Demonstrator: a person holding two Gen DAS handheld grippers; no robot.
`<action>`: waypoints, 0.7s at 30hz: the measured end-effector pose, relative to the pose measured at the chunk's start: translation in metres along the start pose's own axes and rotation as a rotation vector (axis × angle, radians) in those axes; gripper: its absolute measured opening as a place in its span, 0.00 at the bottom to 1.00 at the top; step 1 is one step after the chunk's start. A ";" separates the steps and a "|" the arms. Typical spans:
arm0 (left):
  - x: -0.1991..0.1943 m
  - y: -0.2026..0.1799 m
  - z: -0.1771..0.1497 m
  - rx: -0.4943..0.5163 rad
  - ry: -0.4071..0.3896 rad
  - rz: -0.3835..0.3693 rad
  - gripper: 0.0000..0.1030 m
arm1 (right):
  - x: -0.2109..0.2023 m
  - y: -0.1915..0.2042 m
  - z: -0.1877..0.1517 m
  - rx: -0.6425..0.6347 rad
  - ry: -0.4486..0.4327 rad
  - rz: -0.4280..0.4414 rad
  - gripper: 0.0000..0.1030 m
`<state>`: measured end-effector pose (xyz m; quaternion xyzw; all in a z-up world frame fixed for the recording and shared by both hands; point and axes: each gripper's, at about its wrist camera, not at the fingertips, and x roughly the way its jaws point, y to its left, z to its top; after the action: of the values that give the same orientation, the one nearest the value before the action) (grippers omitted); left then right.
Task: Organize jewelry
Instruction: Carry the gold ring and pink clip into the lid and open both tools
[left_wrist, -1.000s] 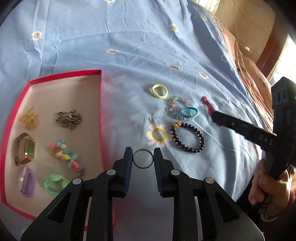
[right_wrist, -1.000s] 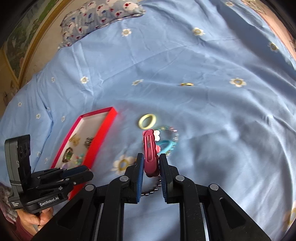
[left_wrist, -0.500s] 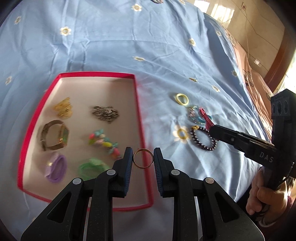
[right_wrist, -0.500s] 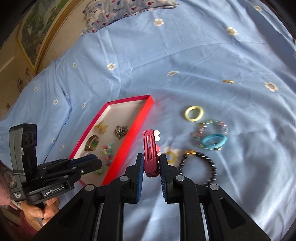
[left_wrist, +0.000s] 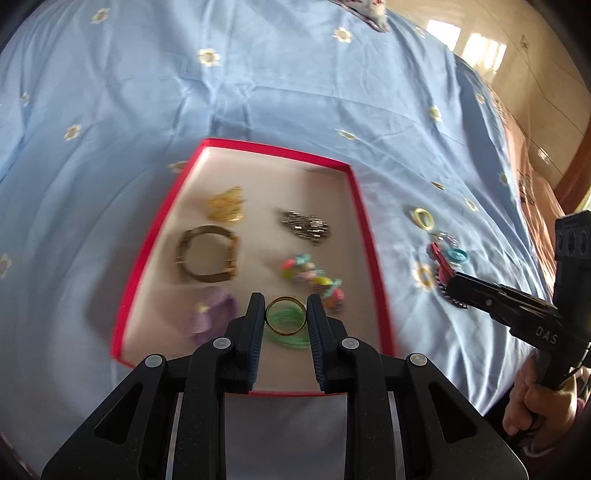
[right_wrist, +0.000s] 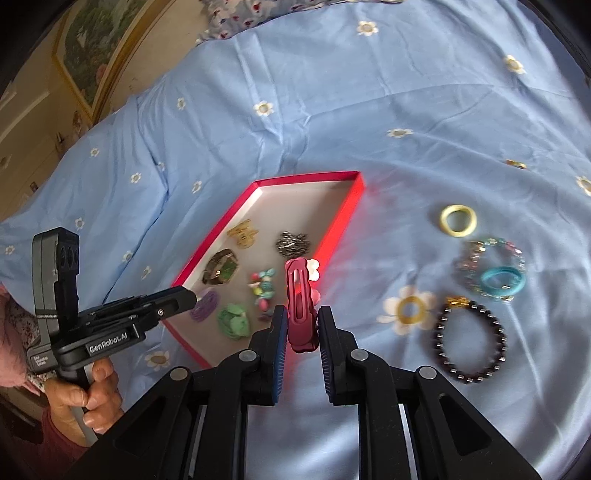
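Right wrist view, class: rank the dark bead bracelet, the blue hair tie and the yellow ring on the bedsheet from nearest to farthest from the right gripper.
1. Dark bead bracelet, just right of the right gripper, which holds a pink hair clip.
2. Blue hair tie, further up and right, lying on a pastel bead bracelet.
3. Yellow ring, farthest, beyond both.

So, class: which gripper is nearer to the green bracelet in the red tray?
Left. The left gripper hovers right over the green bracelet, gripping a gold ring. The right gripper, holding a pink hair clip, sits beside the red tray.
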<state>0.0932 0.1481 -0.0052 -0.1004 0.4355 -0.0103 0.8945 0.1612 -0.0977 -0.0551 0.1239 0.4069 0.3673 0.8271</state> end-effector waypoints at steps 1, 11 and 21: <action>-0.001 0.004 0.000 -0.006 -0.001 0.006 0.20 | 0.002 0.003 0.001 -0.006 0.003 0.005 0.16; -0.002 0.046 -0.009 -0.074 0.002 0.058 0.20 | 0.031 0.040 0.002 -0.068 0.057 0.059 0.16; 0.016 0.064 -0.011 -0.084 0.031 0.080 0.20 | 0.071 0.066 -0.006 -0.121 0.142 0.084 0.16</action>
<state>0.0897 0.2072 -0.0360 -0.1204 0.4531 0.0422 0.8823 0.1514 -0.0017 -0.0666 0.0647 0.4360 0.4335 0.7860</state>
